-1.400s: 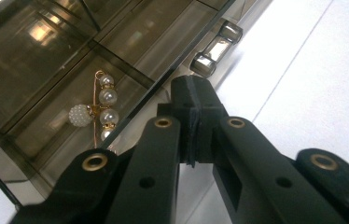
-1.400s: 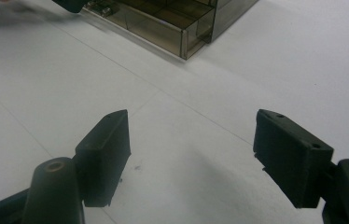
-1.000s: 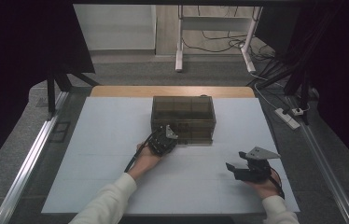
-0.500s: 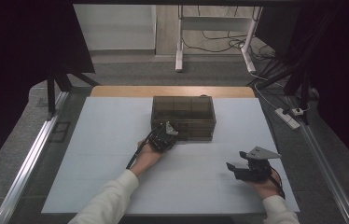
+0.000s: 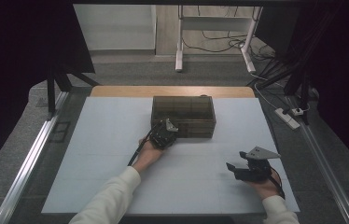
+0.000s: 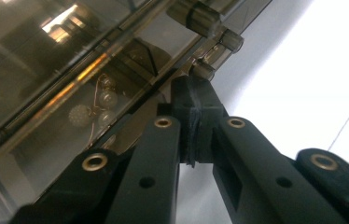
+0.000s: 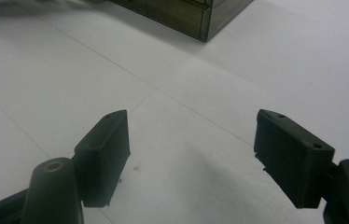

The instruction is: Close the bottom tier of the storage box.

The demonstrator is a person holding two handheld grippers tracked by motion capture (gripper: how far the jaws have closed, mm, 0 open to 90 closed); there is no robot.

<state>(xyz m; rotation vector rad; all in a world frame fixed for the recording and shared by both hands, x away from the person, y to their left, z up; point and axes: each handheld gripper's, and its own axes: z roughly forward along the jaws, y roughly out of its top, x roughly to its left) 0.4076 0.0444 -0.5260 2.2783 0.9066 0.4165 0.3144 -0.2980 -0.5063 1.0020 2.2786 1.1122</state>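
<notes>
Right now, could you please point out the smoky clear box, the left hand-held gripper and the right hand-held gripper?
smoky clear box (image 5: 189, 108): high view, on its lid.
left hand-held gripper (image 6: 196, 100): left gripper view, shut tips at the box edge.
right hand-held gripper (image 7: 191, 151): right gripper view, midway between open tips.

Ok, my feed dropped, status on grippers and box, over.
Left gripper shut, tips against smoky box front seam. Right gripper open, empty, over white mat. Nothing in the way.

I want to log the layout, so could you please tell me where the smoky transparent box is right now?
In the high view the transparent box sits on the white table, centre and toward the far edge, with the left tongs at its near-left corner.
</notes>
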